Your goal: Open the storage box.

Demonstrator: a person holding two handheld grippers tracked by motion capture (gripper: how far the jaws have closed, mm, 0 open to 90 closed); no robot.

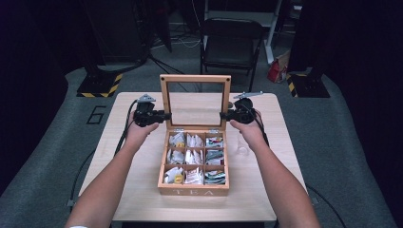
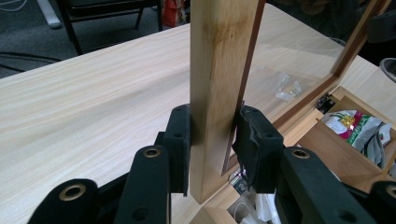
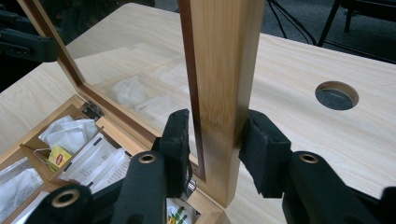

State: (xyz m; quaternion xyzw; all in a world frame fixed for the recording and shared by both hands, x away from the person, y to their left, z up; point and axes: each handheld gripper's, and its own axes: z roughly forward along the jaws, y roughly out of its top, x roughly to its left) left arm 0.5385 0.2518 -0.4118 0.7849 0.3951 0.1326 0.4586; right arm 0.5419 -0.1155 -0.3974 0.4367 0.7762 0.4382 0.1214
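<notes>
A wooden tea box (image 1: 194, 191) marked TEA stands mid-table, its compartments packed with several tea bags (image 1: 194, 156). Its glass-paned lid (image 1: 196, 78) stands upright, hinged at the back. My left gripper (image 1: 161, 115) is shut on the lid's left rail (image 2: 219, 70), with a pad (image 2: 180, 135) pressed on each face. On the opposite side, my right gripper (image 1: 223, 114) is shut on the lid's right rail (image 3: 224, 70), just above the hinge corner. In the two gripper views, the left gripper (image 2: 212, 135) and the right gripper (image 3: 217, 140) each hold the rail low, near the box's rim.
The light wooden table (image 1: 138, 190) has a round hole (image 3: 337, 95) behind the lid on the right. A clear glass (image 1: 242, 142) stands just right of the box. Beyond the table are a black folding chair (image 1: 231, 42) and a red bag (image 1: 274, 71).
</notes>
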